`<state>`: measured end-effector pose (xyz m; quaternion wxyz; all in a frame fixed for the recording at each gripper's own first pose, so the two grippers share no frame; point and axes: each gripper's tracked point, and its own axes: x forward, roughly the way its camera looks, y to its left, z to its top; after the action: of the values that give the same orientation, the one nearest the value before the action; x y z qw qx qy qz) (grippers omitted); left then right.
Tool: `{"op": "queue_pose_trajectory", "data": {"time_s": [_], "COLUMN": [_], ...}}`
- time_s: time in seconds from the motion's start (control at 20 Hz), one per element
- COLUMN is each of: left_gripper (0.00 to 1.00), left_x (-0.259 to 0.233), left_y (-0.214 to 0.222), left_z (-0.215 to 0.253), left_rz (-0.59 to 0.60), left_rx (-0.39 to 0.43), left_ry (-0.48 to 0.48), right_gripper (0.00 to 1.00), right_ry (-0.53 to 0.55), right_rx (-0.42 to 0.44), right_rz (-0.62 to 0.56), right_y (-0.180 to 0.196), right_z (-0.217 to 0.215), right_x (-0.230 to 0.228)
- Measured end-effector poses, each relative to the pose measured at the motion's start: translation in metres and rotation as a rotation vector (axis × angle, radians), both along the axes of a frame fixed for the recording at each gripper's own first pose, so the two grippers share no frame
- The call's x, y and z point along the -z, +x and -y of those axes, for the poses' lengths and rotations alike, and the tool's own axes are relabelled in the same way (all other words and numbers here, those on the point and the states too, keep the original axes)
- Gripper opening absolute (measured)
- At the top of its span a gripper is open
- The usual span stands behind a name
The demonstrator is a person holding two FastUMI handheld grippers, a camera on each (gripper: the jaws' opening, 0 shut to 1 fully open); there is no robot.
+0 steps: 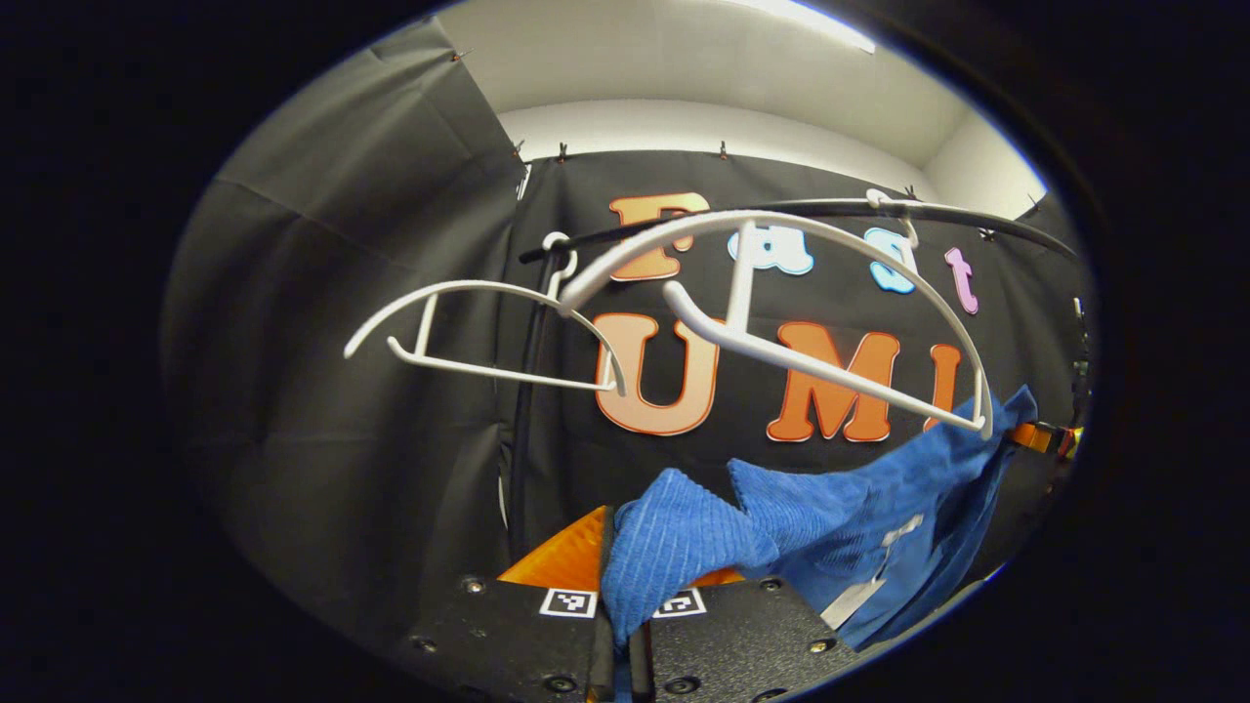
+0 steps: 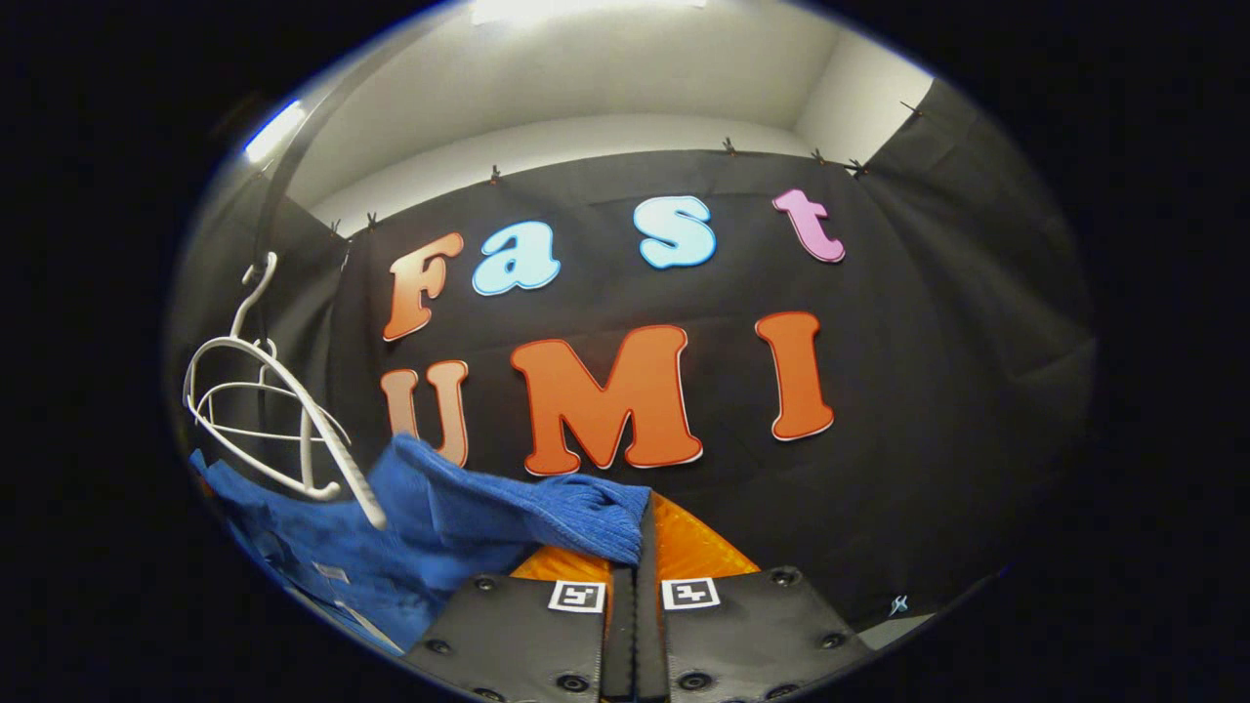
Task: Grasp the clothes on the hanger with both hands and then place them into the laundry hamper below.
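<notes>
A blue ribbed garment (image 1: 830,517) hangs slack below a bare white hanger (image 1: 781,293) on a dark rail (image 1: 957,217). My left gripper (image 1: 625,576) is shut on one bunched corner of the cloth, which bulges out above its fingers. In the right gripper view the same blue garment (image 2: 430,527) stretches off to the left, and my right gripper (image 2: 640,547) is shut on its other corner. The white hanger (image 2: 293,430) hangs at the far left there, just above the cloth. A white tag (image 1: 859,596) dangles from the garment's inside.
A second empty white hanger (image 1: 469,332) hangs on the rail to the left, next to a dark upright pole (image 1: 522,430). Black cloth walls close in behind and on both sides. The far end of the other gripper (image 1: 1045,437) shows at the garment's right edge.
</notes>
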<state>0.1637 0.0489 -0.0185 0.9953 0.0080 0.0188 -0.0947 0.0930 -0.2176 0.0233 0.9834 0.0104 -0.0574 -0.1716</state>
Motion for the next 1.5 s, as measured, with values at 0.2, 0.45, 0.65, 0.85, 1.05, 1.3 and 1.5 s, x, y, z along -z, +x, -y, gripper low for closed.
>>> {"op": "queue_pose_trajectory", "data": {"time_s": [0.2, 0.45, 0.65, 0.85, 1.05, 1.3, 1.5], "left_gripper": [0.08, 0.07, 0.07, 0.07, 0.08, 0.09, 0.1], "left_x": [0.016, 0.035, 0.08, 0.145, 0.226, 0.317, 0.357], "left_y": [-0.008, -0.02, -0.037, -0.058, -0.083, -0.12, -0.159], "left_z": [0.018, 0.035, 0.065, 0.097, 0.109, 0.107, 0.106], "left_rz": [-0.02, -0.059, -0.145, -0.263, -0.481, -0.72, -0.834], "left_rx": [0.011, 0.019, 0.043, 0.079, 0.084, 0.045, 0.025], "left_ry": [0.03, 0.012, -0.04, -0.031, -0.078, -0.114, -0.115], "right_gripper": [0.08, 0.08, 0.08, 0.08, 0.08, 0.08, 0.09], "right_ry": [-0.024, -0.016, 0.026, 0.048, 0.083, 0.088, 0.113], "right_rx": [0.008, -0.11, -0.236, -0.357, -0.437, -0.441, -0.437], "right_rz": [-0.016, -0.069, -0.178, -0.338, -0.537, -0.763, -0.899], "right_y": [-0.02, -0.025, -0.019, -0.023, -0.041, -0.066, -0.087], "right_z": [0.008, -0.028, -0.083, -0.139, -0.181, -0.188, -0.188], "right_x": [0.006, 0.022, 0.074, 0.146, 0.235, 0.343, 0.394]}}
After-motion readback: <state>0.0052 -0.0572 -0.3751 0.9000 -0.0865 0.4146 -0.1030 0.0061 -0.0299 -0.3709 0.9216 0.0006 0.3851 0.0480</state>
